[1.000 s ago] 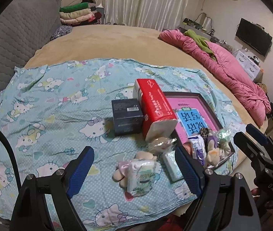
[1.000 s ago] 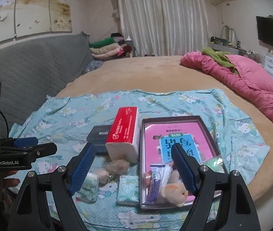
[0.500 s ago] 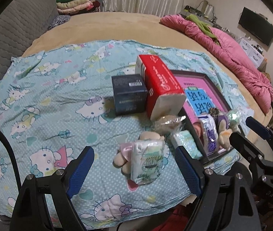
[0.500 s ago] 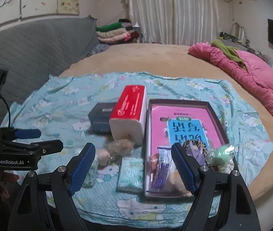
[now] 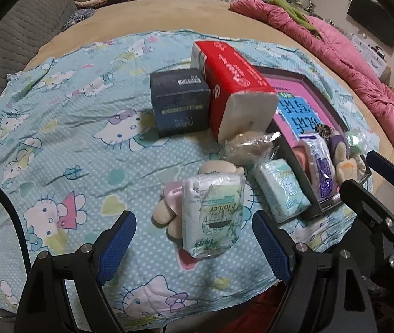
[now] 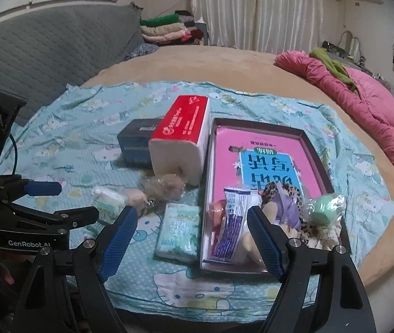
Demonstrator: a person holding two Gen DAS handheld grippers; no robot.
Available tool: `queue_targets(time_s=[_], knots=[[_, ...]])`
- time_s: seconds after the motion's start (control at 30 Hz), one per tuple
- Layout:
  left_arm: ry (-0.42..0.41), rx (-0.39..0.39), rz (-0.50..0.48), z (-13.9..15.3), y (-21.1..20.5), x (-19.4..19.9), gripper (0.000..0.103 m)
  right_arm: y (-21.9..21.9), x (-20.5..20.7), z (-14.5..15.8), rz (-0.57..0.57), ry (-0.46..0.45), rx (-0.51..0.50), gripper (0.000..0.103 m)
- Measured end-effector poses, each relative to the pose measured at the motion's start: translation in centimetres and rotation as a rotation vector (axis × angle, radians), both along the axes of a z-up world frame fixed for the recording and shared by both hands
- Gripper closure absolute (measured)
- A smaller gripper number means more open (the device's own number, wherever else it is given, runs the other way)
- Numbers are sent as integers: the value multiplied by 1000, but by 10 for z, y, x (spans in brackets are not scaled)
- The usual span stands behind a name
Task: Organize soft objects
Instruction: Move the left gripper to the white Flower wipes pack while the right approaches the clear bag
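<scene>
Both the left gripper (image 5: pixel 194 240) and the right gripper (image 6: pixel 192 238) hang with blue-padded jaws spread wide and empty above the near edge of a light-blue cartoon-cat sheet (image 5: pixel 58 127). A white-and-green soft tissue pack (image 5: pixel 213 213) lies just beyond the left jaws on a beige plush toy (image 5: pixel 166 216). To its right, a dark shallow tray with a pink printed floor (image 6: pixel 312 149) holds more soft packets and plush at its near end.

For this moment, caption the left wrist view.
Open left tool above a tissue pack on the cartoon sheet.
</scene>
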State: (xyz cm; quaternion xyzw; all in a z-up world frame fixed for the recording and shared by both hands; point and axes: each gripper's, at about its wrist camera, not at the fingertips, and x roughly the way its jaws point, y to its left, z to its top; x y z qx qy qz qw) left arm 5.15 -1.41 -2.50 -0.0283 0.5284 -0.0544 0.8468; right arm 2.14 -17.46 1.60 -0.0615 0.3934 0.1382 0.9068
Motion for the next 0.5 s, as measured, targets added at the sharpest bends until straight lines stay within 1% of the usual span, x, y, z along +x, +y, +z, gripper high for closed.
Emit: queue_targets(time_s=[0.23,0.5], knots=[[15,12,0,-10,-4,7,18,3,5,-13,3,37,-39,21],[28,42,-3,-20,-13,12,18,1,10,-22,-3,70,-46,21]])
